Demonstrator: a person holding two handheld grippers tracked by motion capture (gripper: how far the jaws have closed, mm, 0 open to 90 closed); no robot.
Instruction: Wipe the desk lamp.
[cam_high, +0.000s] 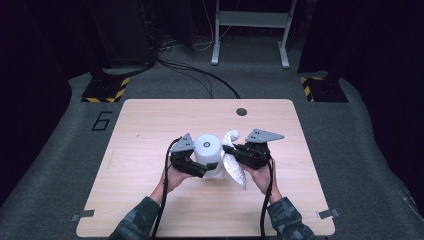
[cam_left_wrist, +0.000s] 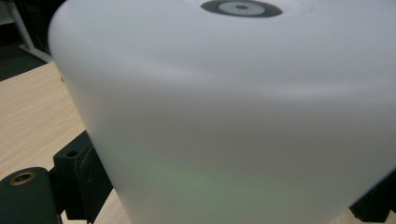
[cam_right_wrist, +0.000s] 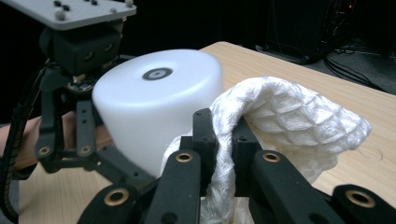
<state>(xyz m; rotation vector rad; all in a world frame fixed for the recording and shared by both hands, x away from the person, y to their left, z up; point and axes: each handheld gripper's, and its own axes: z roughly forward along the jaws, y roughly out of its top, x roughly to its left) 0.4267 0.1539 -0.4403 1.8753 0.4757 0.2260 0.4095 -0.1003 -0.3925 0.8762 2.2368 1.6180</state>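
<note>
We see the wooden table (cam_high: 150, 200) carrying everything, and near its middle, a little toward the near edge, stands the white cylinder (cam_high: 208, 150), upright, with a dark ring on its flat top. The left gripper (cam_high: 200, 169) has its jaws spread wide around the cylinder's lower wall, one jaw on each side in the left gripper view (whether the pads actually press the wall we cannot tell). Just right of the cylinder, the right gripper (cam_right_wrist: 219, 140) has its jaws drawn narrow and pinched on a white mesh foam sleeve (cam_right_wrist: 299, 121), which arches up out of the jaws and droops toward the table; in the high view it touches the cylinder's right side. Bare wood lies open on all sides: broad toward the far edge and both far corners, narrower toward the near edge, where the forearms come in.
</note>
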